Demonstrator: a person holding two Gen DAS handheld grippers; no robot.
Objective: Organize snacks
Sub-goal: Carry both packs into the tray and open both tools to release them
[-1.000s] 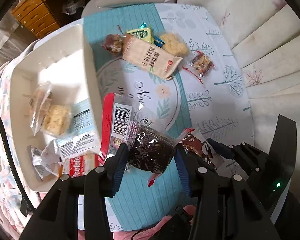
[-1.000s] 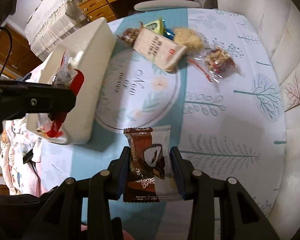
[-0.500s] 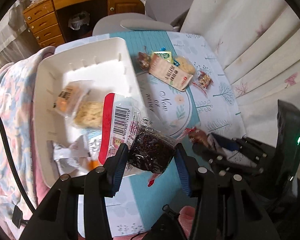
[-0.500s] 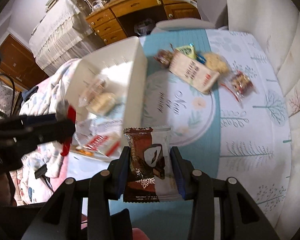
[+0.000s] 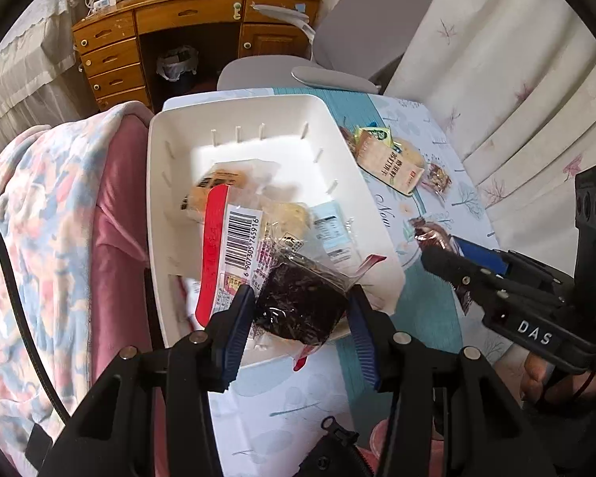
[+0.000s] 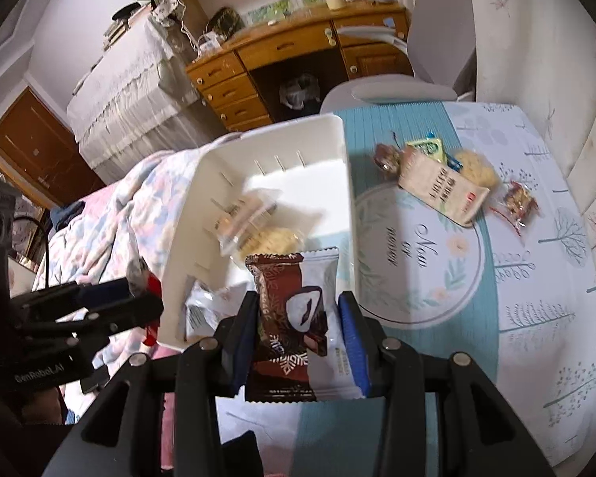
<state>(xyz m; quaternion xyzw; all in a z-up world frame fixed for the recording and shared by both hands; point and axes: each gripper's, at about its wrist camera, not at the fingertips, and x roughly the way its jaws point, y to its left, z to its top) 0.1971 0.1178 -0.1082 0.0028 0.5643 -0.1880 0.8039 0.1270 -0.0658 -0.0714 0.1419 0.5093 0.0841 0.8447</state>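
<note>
My left gripper (image 5: pixel 300 310) is shut on a clear packet of dark snack with a red edge and a barcode (image 5: pixel 274 274), held above the near end of the white bin (image 5: pixel 167 167). My right gripper (image 6: pixel 298 334) is shut on a brown and white chocolate packet (image 6: pixel 298 318), held over the bin's (image 6: pixel 337 147) near right corner. The bin holds several wrapped snacks, among them a pale rice cake (image 6: pixel 274 238). Each gripper shows in the other view: the right one (image 5: pixel 453 254) beside the bin, the left one (image 6: pixel 139 290) at the bin's left.
On the patterned tablecloth (image 6: pixel 536 318) right of the bin lie a long beige packet (image 6: pixel 441 190), a green packet (image 6: pixel 425 147), a round pale cake (image 6: pixel 476 167) and a small nut packet (image 6: pixel 518 202). A floral blanket (image 5: pixel 39 238) lies left of the bin. A grey chair (image 5: pixel 337 59) and wooden desk (image 5: pixel 186 24) stand beyond.
Both grippers have risen and swung left, from over the tablecloth to above the bin, each keeping its packet. More of the room beyond the table has come into view.
</note>
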